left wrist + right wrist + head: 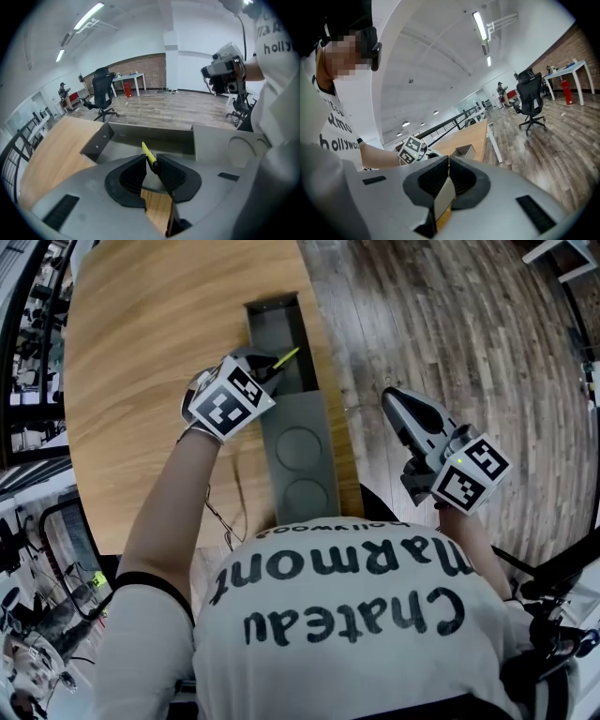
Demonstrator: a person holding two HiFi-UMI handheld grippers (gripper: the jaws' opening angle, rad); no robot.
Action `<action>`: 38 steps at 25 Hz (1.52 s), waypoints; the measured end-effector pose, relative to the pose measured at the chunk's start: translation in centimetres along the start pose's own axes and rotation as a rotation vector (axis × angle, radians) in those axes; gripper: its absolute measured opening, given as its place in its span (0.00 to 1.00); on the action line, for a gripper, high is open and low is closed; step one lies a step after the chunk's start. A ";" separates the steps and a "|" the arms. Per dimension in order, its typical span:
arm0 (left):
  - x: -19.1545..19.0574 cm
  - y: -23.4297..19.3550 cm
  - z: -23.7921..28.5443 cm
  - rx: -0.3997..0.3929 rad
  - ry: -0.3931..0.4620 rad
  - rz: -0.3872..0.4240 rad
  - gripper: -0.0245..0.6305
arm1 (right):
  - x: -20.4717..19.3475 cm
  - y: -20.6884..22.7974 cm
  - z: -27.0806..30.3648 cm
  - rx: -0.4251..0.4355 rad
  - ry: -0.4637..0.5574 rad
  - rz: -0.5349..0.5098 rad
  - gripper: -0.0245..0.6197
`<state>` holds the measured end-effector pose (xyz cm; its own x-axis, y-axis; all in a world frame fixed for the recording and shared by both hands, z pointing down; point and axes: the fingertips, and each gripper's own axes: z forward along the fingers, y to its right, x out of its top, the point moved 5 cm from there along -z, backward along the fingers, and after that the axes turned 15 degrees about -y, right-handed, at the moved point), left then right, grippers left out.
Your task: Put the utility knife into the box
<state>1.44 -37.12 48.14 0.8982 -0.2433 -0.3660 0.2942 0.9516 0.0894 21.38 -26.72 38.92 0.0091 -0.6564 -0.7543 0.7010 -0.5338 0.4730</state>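
Observation:
The utility knife (pixel 287 357) is slim and yellow with a dark end. My left gripper (pixel 266 371) is shut on it, and its tip pokes out over the open grey box (pixel 274 322) set in the wooden table's right edge. In the left gripper view the knife (pixel 148 153) sticks up between the closed jaws of the left gripper (pixel 151 161), with the box's cavity (pixel 154 138) just beyond. My right gripper (pixel 397 405) hangs off the table over the floor, shut and empty. The right gripper (pixel 448 160) looks toward the box (pixel 464 151) from the side.
A grey cover panel with two round recesses (pixel 300 460) adjoins the box on the near side. The wooden tabletop (pixel 159 352) spreads to the left. Plank flooring (pixel 450 324) lies to the right. An office chair (pixel 102 91) and a white table (pixel 131 79) stand far off.

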 end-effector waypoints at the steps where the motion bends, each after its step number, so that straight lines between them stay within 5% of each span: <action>1: 0.1 0.0 -0.1 -0.021 0.000 -0.013 0.11 | 0.0 0.0 0.0 0.001 0.002 0.006 0.05; 7: 0.2 -0.1 0.1 -0.162 0.041 -0.116 0.16 | 0.1 0.3 -0.1 0.019 0.030 0.065 0.05; 14: 0.4 -0.8 -0.5 -0.156 0.126 -0.195 0.17 | -0.1 0.6 -0.1 0.008 0.024 0.065 0.05; 24: 0.9 -0.9 -7.3 -0.090 0.454 -0.355 0.16 | 0.2 -0.1 -0.1 0.020 0.020 0.032 0.05; 33: -0.5 3.0 -14.4 -0.026 0.651 -0.391 0.08 | 1.3 -2.6 0.7 0.065 0.016 -0.030 0.05; 38: -3.2 6.7 -18.8 -0.022 0.863 -0.385 0.05 | 1.3 -7.0 2.7 0.081 0.012 -0.060 0.05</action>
<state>-5.59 -26.46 32.49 0.1861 -0.3268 -0.9266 0.5064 0.8401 -0.1945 14.54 -25.33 35.85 -0.0220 -0.6160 -0.7874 0.6409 -0.6132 0.4618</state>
